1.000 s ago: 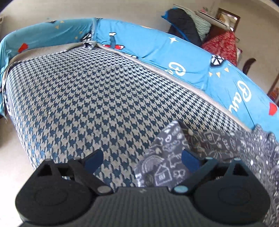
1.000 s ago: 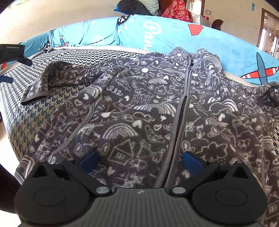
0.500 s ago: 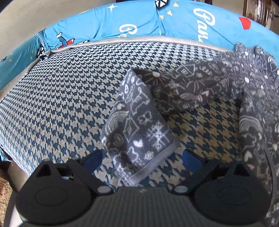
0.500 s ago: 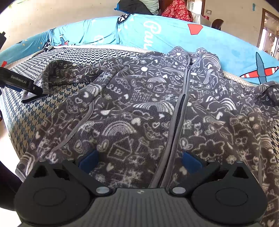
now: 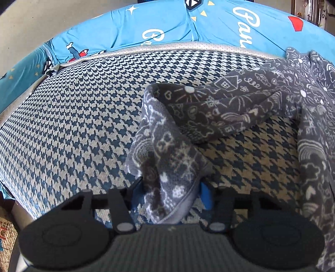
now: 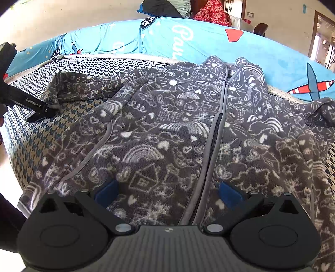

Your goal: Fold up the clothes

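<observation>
A grey fleece zip jacket with white doodle print lies spread front-up on the houndstooth sofa seat. Its left sleeve is bent, with the cuff pointing towards the seat's front edge. My left gripper is shut on this cuff; it also shows in the right wrist view at the far left. My right gripper is open and empty, low over the jacket's lower front beside the zip.
A bright blue printed cover drapes the sofa back. Dark and red clothes are piled behind it. The jacket's other sleeve lies at the far right. The seat's front edge drops to the floor on the left.
My left gripper swung from bare seat to the sleeve cuff, moved in over it and closed on it. My right gripper stayed open and nearly still over the jacket.
</observation>
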A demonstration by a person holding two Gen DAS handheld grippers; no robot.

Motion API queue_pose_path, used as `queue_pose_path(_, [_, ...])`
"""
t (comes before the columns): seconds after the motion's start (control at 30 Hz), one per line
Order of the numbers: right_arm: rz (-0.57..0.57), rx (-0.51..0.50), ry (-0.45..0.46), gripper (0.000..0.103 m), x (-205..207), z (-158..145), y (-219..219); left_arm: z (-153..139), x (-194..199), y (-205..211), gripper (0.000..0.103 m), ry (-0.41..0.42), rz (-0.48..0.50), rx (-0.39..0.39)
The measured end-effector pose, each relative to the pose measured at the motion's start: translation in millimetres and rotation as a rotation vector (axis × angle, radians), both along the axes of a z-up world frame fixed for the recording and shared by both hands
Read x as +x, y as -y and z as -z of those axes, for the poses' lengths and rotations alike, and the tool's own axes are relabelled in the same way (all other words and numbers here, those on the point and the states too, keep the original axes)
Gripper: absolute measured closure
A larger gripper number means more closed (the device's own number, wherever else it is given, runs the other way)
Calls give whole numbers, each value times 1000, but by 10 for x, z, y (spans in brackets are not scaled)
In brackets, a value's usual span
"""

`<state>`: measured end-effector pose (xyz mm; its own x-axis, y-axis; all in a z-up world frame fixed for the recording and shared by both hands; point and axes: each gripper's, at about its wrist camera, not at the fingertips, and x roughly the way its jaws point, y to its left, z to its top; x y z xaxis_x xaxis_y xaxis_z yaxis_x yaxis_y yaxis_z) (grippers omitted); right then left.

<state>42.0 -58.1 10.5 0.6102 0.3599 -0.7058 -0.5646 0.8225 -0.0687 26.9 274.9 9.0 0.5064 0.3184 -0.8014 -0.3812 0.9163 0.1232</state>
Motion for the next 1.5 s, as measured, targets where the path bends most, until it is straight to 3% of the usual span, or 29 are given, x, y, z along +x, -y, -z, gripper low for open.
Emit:
queue_pose_path(0.07, [0,0,0,0,2,0,1,-30,-18,-35,64,12,-16,6])
queue_pose_path(0.37, [3,2,2,0,1,-2,2,-221,-94,-371,64,99,-196,20])
queue_pose_path(0.57, [6,2,1,0,-4,6,-3,-226,-135,-804,62,87,-427,-3])
queue_pose_path(0.67, [7,2,1,0,-5,9,-4,-212,-221,-1043,57,86,-563,-33])
queue_pose_path(0.77, [7,2,1,0,-8,11,-6,-249,-320,-1207,48,101,-664,-7])
queue_pose_path(0.9, [8,2,1,0,-8,10,-10,-370,-444,-1228,38,150,-717,39])
queue_pose_path(1.07, [8,1,0,0,-5,4,-7,-464,-442,-1133,25,193,-691,47])
queue_pose_path(1.27, [8,2,1,0,-9,4,-7,-318,-272,-1005,23,167,-536,-83])
queue_pose_path(1.4, [9,1,2,0,-11,5,-8,-159,-33,-787,22,46,-384,-20])
queue_pose_path(1.5, [9,0,2,0,-13,6,-8,-159,-5,-744,22,41,-376,13])
